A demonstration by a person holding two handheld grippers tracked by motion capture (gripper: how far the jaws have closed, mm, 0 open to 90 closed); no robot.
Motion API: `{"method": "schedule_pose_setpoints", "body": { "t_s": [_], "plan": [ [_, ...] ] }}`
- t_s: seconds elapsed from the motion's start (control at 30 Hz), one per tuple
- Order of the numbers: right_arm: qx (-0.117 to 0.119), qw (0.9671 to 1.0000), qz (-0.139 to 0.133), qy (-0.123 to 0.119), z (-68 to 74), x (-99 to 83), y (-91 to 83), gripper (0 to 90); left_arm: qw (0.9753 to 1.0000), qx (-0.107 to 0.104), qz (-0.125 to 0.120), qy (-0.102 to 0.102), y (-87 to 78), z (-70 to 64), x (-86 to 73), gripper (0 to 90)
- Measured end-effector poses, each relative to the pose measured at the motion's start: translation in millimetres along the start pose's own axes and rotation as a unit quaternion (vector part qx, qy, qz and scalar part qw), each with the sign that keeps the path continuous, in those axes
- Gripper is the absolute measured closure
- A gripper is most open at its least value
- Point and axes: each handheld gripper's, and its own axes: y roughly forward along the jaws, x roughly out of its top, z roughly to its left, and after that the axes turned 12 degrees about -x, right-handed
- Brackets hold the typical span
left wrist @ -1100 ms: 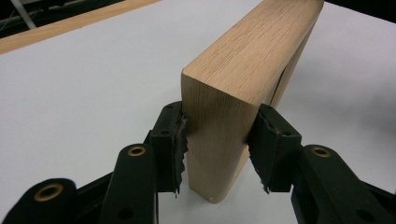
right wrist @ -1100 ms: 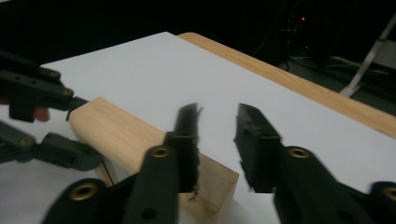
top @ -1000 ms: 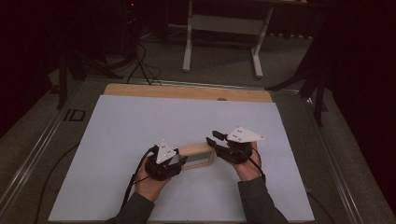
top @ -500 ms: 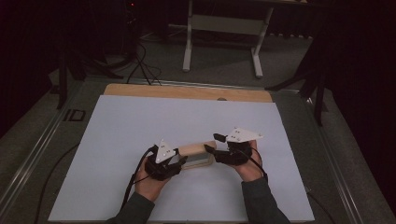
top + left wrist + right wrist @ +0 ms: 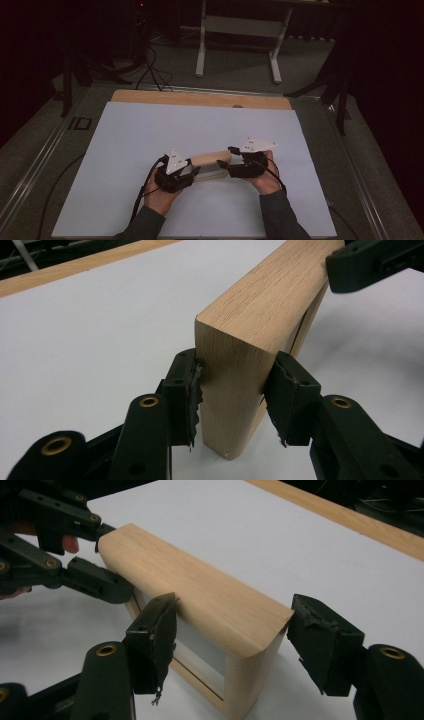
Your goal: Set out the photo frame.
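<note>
a matte white table sheet (image 5: 150, 135) carries, at lower centre of the high view, a smooth rounded-corner wooden frame box (image 5: 210, 164), its left end clamped between the left gripper (image 5: 232, 390) pads while the right gripper (image 5: 232, 642) jaws stand apart around its right end.

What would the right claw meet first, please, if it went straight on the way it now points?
Most likely the light wooden box, whose near end already sits between the right claw's open jaws. Beyond it, the left claw grips the far end.
</note>
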Motion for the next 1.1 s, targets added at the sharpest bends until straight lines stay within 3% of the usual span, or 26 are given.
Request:
{"method": "schedule_pose_setpoints", "body": {
  "t_s": [0.27, 0.5, 1.1],
  "plan": [
    [0.009, 0.9999, 0.012, 0.0, 1.0, -4.6, 6.3, 31.9, 1.0, 0.0, -0.001, -0.002, 0.2, 0.8, 0.4, 58.5],
    [0.001, 0.9996, 0.028, -0.006, 4.6, -8.6, 14.7, 32.0, 1.0, -0.001, 0.0, 0.0, 0.3, 1.4, 0.8, 58.6],
    [-0.017, 0.9996, 0.023, -0.003, 9.2, -7.2, 17.8, 34.5, 0.9999, -0.001, 0.011, 0.012, -1.1, 7.8, 3.5, 58.7]
  ]
}}
